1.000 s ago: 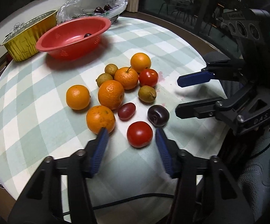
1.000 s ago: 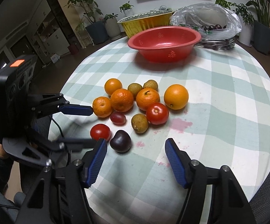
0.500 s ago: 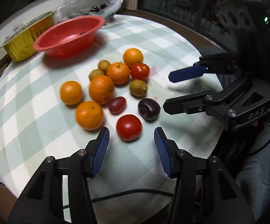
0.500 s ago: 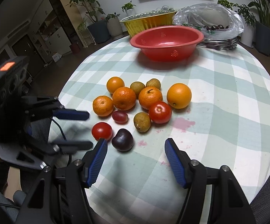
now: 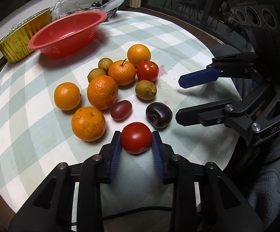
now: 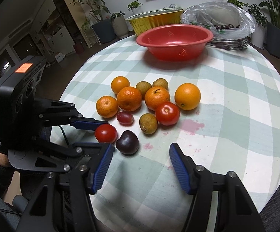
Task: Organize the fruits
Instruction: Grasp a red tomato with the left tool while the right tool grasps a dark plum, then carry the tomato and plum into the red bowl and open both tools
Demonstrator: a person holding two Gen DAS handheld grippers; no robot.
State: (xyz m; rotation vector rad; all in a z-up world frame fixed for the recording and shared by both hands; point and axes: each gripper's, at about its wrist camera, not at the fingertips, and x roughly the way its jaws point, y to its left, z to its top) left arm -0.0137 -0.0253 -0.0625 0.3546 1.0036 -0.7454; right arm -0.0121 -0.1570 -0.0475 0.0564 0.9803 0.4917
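My left gripper [image 5: 136, 138] is shut on a red tomato [image 5: 136, 137], which rests low over the checked cloth; it also shows in the right wrist view [image 6: 105, 133]. My right gripper [image 6: 140, 162] is open and empty, just behind a dark plum [image 6: 127, 142], seen also from the left wrist [image 5: 158, 114]. A cluster of fruit lies beyond: several oranges [image 5: 102, 92], a second tomato [image 5: 147, 71], a red grape [image 5: 121, 109] and small brownish-green fruits [image 5: 145, 89]. A red bowl [image 6: 173, 41] stands at the back.
A gold foil tray [image 6: 155, 20] stands behind the red bowl. A clear plastic bag with dark fruit [image 6: 225, 26] lies on a metal basket at the back right. The round table's edge [image 6: 66, 89] is near on the left. Pink stains [image 6: 193, 124] mark the cloth.
My left gripper moved forward and closed on the near tomato. My right gripper stayed open and barely shifted.
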